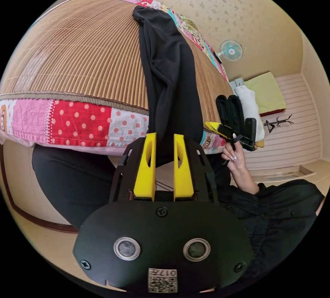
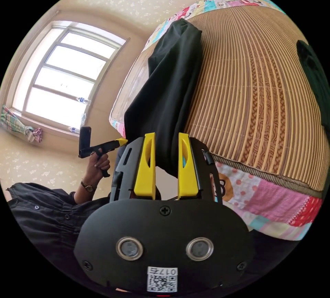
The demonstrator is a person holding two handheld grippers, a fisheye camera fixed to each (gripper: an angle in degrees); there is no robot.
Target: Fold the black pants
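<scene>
The black pants (image 1: 168, 71) lie lengthwise on a bamboo mat (image 1: 86, 54) on the bed, and one end hangs over the near edge. My left gripper (image 1: 164, 138) is shut on that hanging end, with cloth between its yellow jaws. My right gripper (image 1: 213, 127), held in a hand (image 1: 233, 155), bites the same end a little to the right. In the right gripper view the pants (image 2: 168, 81) run up the mat (image 2: 261, 88), the right gripper (image 2: 166, 137) is shut on their lower edge, and the left gripper (image 2: 118, 142) touches the cloth from the left.
A patchwork quilt (image 1: 79, 123) hangs below the mat. Folded black items (image 1: 230, 109) and a white garment (image 1: 249, 105) sit at the mat's right end. Another dark garment (image 2: 314, 75) lies on the mat. A fan (image 1: 231, 50), a window (image 2: 65, 81) and a hanger (image 1: 278, 123) on the floor are around.
</scene>
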